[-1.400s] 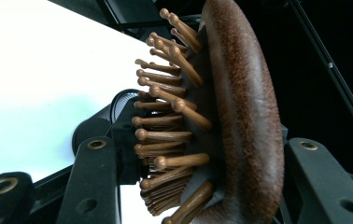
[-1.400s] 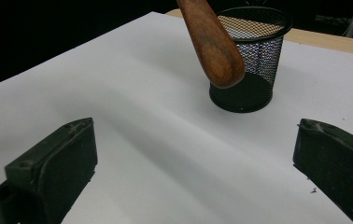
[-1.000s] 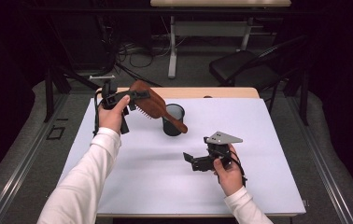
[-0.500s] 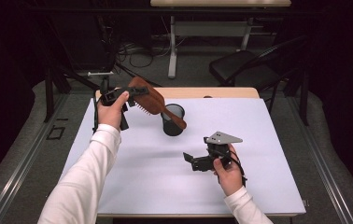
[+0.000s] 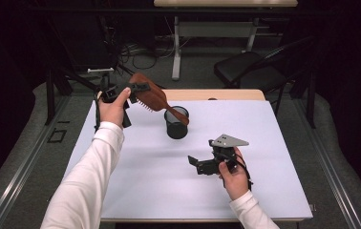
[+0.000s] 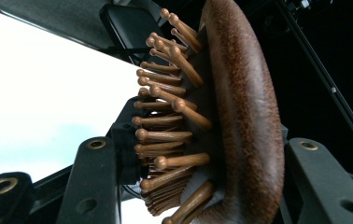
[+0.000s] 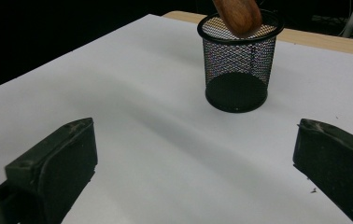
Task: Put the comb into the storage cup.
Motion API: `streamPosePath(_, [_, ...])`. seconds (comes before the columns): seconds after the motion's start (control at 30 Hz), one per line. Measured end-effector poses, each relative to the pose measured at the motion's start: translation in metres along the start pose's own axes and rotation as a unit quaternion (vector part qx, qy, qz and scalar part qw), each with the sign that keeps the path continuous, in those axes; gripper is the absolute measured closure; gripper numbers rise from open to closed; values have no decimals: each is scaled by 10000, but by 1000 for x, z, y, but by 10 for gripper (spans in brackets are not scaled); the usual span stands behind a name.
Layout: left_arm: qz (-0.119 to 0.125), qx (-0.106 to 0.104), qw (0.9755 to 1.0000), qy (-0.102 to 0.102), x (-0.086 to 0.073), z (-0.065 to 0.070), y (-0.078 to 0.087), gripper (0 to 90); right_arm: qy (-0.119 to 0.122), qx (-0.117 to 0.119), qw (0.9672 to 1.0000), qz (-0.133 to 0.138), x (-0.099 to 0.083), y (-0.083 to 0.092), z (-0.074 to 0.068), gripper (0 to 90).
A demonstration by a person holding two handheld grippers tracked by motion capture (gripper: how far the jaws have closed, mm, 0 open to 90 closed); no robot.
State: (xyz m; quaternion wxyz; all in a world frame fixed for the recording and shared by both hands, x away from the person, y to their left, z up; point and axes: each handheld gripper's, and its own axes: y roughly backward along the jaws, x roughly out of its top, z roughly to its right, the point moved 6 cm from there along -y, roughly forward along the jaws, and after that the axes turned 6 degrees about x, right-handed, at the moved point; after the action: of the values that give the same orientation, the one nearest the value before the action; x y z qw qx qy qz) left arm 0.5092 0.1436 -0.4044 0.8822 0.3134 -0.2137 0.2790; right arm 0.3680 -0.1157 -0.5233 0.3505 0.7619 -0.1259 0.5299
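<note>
Brush first: in the high view the left gripper [image 5: 138, 89] holds a brown wooden paddle hairbrush [image 5: 152, 97] by its head above the far left part of the white table [image 5: 135, 181]. The brush slopes down to the right, and its handle tip sits at the rim of a black wire-mesh cup [image 5: 176, 123]. That cup stands upright near the table's middle, well apart from every edge, with bare white surface on all sides. The right gripper [image 5: 194, 163] rests low over the near right area, away from the front and right edges.

From the left gripper view, the jaws clamp the hairbrush [image 6: 240, 112] head between them, pins [image 6: 165, 135] facing one jaw and the smooth wooden back against the other.

From the right gripper view, the right gripper [image 7: 193, 163] has its jaws spread wide with nothing between them. Open table lies between them and the mesh cup [image 7: 238, 70], whose mouth holds the brush's rounded handle end [image 7: 238, 16].
</note>
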Motion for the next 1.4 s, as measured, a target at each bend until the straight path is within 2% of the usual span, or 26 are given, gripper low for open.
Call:
streamPosePath(0.57, [205,210,9995,100,10,-10,-6,493,-3,4,10000,7,0,1,1,0])
streamPosePath(1.4, [331,431,9985,26,9,-13,-21,492,-54,36,10000,17,0,2,2,0])
